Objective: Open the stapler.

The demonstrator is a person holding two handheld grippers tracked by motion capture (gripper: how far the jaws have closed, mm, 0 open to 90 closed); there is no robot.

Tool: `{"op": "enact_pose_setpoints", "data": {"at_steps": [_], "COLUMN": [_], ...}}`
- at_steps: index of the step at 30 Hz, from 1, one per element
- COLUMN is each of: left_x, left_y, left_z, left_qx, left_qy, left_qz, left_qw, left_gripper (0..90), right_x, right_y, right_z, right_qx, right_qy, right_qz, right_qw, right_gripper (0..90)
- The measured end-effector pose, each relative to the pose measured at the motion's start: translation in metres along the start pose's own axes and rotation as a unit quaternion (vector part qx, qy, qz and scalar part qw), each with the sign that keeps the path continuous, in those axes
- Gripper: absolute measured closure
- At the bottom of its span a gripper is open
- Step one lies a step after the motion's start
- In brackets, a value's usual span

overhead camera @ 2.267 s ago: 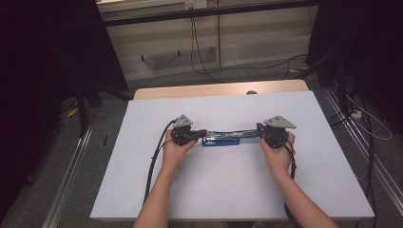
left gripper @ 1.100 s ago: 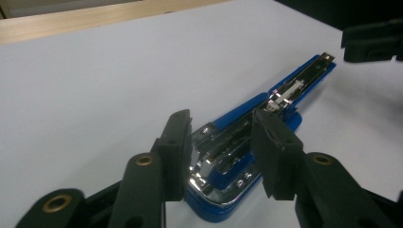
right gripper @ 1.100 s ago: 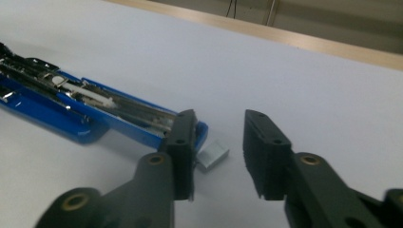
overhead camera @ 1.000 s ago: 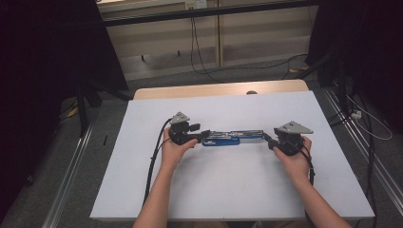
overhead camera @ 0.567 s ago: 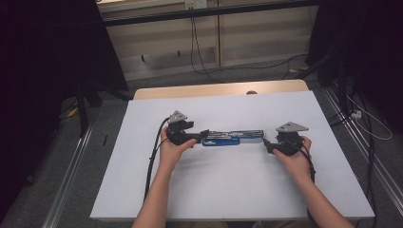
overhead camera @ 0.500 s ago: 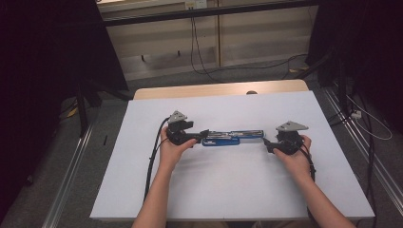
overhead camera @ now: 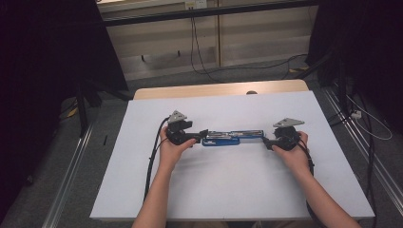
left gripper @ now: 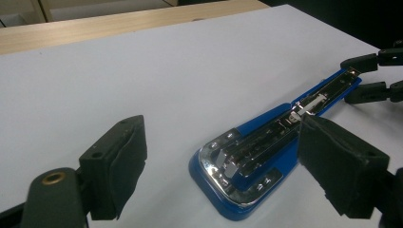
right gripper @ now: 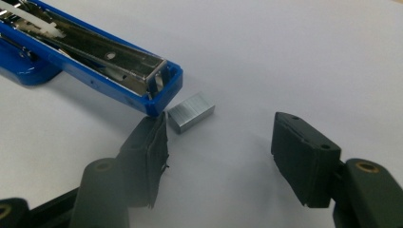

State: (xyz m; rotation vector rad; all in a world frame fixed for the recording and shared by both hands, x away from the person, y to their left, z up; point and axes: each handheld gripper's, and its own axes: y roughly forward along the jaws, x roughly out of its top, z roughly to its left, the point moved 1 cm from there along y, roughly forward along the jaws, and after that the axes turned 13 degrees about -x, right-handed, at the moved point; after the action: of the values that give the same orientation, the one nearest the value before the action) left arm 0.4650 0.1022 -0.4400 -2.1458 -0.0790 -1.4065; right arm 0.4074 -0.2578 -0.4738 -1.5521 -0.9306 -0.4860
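White table (overhead camera: 228, 190) over grey floor (overhead camera: 95, 156), perhaps carpet; wooden wall (overhead camera: 266, 33) behind.

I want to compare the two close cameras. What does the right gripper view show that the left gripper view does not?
The right gripper view shows a small silver block of staples lying on the white table beside the stapler's open end, and the right gripper with its jaws open and nothing between them.

The left gripper view shows the stapler's rounded chrome hinge end, the wooden strip behind the white table, and the left gripper, jaws open around that end without pressing it.

Both show the blue stapler, opened flat, and the white table.
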Motion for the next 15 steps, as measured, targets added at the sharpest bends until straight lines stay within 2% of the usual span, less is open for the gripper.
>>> {"op": "enact_pose_setpoints", "data": {"at_steps": [7, 12, 15], "left_x": [0.0005, 0.0011, 0.0006], "left_y": [-0.0011, -0.0012, -0.0015], "left_z": [0.0002, 0.0000, 0.0002], "left_qx": [0.002, 0.002, 0.004], "left_qy": [0.001, 0.001, -0.001], "left_qz": [-0.001, -0.006, -0.004], "left_qw": [1.0000, 1.0000, 1.0000], "left_gripper": [17.5, 17.5, 17.5], "right_x": [0.0022, 0.0028, 0.0030], "right_y": [0.0038, 0.0042, 0.0054], "right_z": [-0.0033, -0.0022, -0.0049], "right_qx": [-0.008, -0.002, -0.013], "right_qy": [0.014, 0.013, 0.027], "right_qz": [0.002, 0.000, 0.004], "right_qw": [0.9999, 0.9999, 0.9995], "right_gripper": [42.7, 46.8, 48.7]}}
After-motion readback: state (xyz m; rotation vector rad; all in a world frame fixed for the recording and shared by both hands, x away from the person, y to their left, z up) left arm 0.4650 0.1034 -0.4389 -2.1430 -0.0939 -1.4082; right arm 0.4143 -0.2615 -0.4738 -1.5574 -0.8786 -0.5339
